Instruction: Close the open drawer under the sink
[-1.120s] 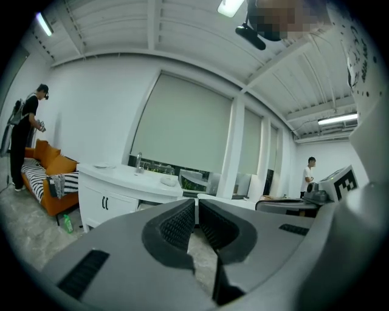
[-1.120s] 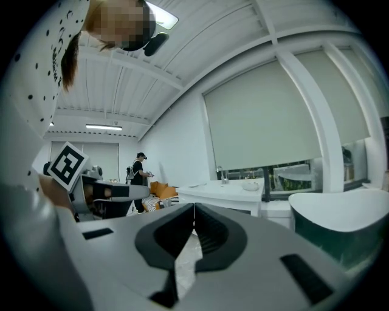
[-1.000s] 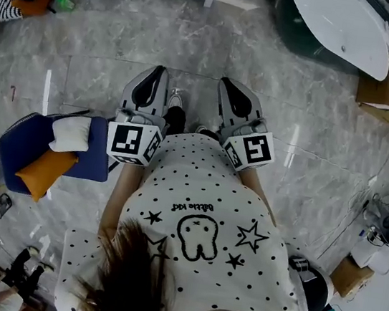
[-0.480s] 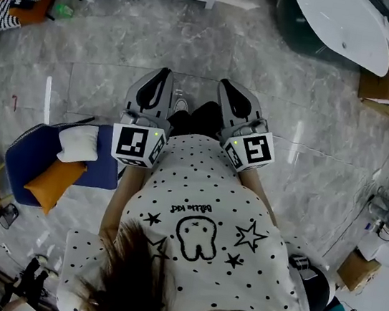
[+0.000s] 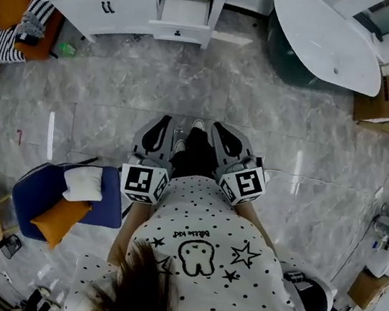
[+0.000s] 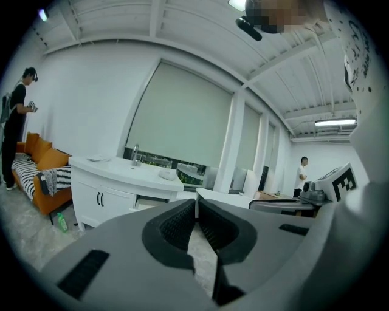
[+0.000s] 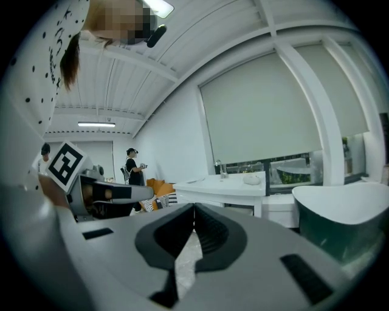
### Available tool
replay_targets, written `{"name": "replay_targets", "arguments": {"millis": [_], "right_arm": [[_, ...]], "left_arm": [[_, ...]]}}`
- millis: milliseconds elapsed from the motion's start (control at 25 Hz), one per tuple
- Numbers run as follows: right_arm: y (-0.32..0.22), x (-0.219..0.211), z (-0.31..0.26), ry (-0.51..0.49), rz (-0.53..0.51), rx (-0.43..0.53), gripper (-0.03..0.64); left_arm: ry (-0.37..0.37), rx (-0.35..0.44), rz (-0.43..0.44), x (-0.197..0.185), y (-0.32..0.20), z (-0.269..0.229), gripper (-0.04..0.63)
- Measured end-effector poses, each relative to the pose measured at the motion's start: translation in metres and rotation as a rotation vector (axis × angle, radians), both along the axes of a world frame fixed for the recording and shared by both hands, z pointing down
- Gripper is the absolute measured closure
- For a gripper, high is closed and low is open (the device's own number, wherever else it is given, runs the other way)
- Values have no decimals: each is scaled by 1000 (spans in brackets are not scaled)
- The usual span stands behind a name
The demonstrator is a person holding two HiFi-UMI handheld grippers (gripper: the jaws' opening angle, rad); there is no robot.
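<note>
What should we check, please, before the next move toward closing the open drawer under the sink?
1. The drawer stands pulled out of the white cabinet: ok.
2. The left gripper has its jaws together, nothing between them: ok.
3. The right gripper has its jaws together, nothing between them: ok.
4. Both within reach of the drawer: not ok; a stretch of floor lies between.
5. Nothing sticks up inside the drawer to block it: cannot tell, too small.

White drawer (image 5: pixel 187 14) — open, pulled out from the front of the white vanity (image 5: pixel 108 6).
</note>
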State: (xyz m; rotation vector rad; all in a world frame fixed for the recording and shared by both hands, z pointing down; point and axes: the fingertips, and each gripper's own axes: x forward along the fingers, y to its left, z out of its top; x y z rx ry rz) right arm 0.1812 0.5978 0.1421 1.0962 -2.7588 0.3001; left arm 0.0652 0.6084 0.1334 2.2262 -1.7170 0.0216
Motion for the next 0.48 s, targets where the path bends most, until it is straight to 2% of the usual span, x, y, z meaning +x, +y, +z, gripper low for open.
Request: {"name": "replay_targets", "arguments": {"millis": [480], "right_arm": [[-72,-3,-12,-4,-38,8,603]], "left_arm": [[6,15,-21,2,-72,-15,574]]}}
